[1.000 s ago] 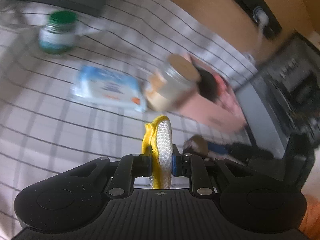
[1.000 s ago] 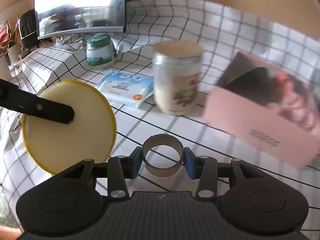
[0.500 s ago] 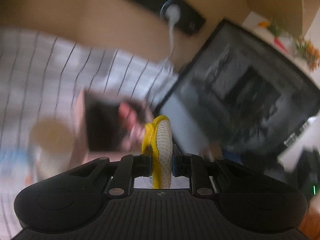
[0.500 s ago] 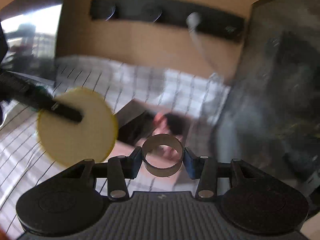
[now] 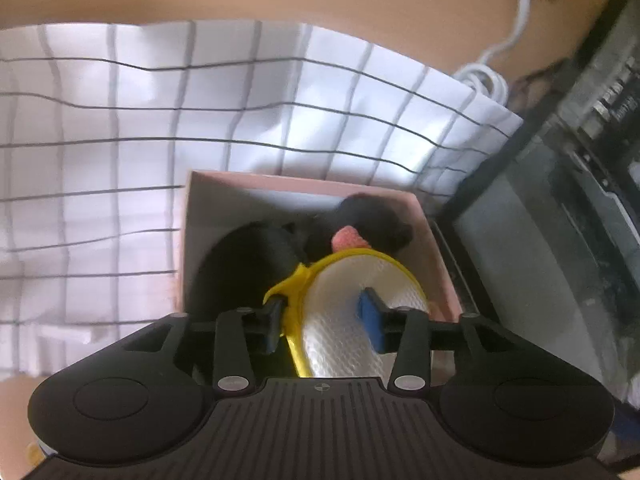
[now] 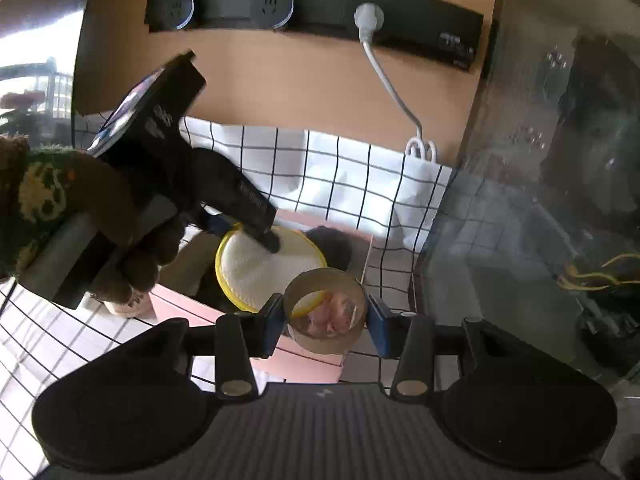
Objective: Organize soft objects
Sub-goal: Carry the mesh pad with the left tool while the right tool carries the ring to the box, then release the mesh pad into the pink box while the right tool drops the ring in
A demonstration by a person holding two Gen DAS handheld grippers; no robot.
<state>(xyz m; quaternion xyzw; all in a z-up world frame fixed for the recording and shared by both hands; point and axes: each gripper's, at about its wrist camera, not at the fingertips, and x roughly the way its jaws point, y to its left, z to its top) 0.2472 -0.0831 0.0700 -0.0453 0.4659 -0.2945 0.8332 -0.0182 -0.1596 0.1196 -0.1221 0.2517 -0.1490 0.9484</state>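
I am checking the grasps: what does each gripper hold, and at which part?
The right gripper holds a cardboard ring by its outer sides. The left gripper has just been opening; the yellow-rimmed round pad lies tilted between its jaws, over the pink box.

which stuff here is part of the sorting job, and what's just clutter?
Job:
- yellow-rimmed pad, tipping loose between the just-opened left gripper jaws
- pink box
- black soft things in the box
- tape roll in right gripper

Clutter:
- white cable
- power strip
- checked cloth
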